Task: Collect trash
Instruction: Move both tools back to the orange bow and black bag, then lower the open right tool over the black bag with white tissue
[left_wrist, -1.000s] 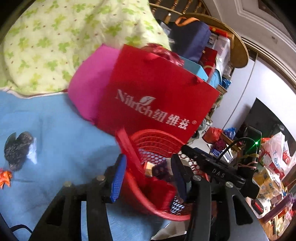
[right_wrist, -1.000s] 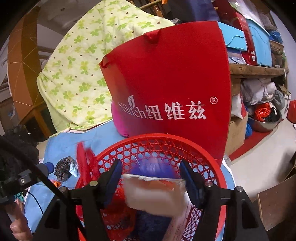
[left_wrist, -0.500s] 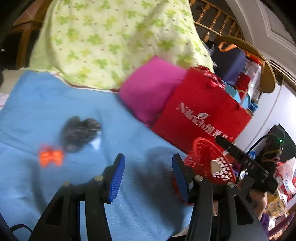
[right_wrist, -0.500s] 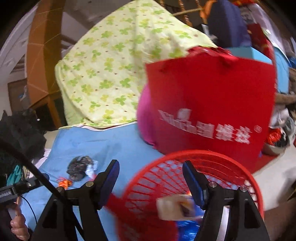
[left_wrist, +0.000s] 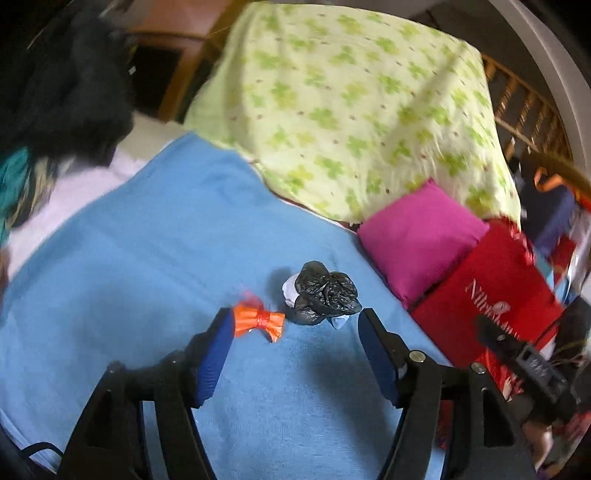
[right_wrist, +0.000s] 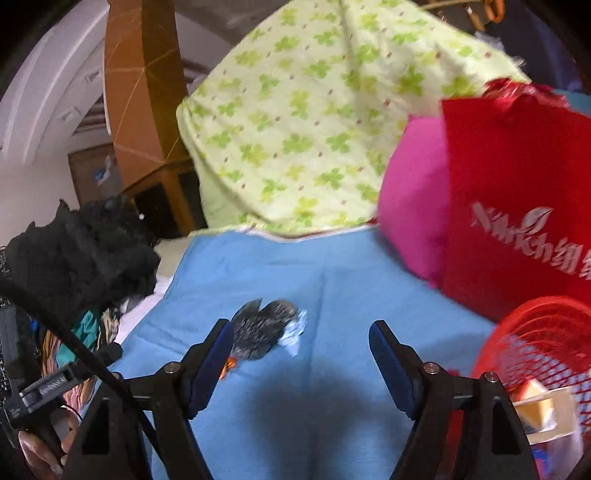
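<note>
On the blue sheet lie a crumpled black plastic bag with white paper and an orange wrapper twisted like a bow. My left gripper hovers just short of both, its jaws opening, nothing between them. In the right wrist view the black bag lies just beyond my right gripper, whose jaws are also opening and hold nothing. A sliver of the orange wrapper peeks past its left finger. The red mesh basket with trash inside stands at the lower right.
A green-patterned quilt is heaped at the back, with a pink pillow and a red paper bag to the right. Dark clothes pile at the left edge. A hand holds the other gripper at lower left.
Both grippers have swung left, away from the red basket and over the blue sheet. The trash piece between the right fingers a second ago now lies in the basket. Both jaws stand wider.
</note>
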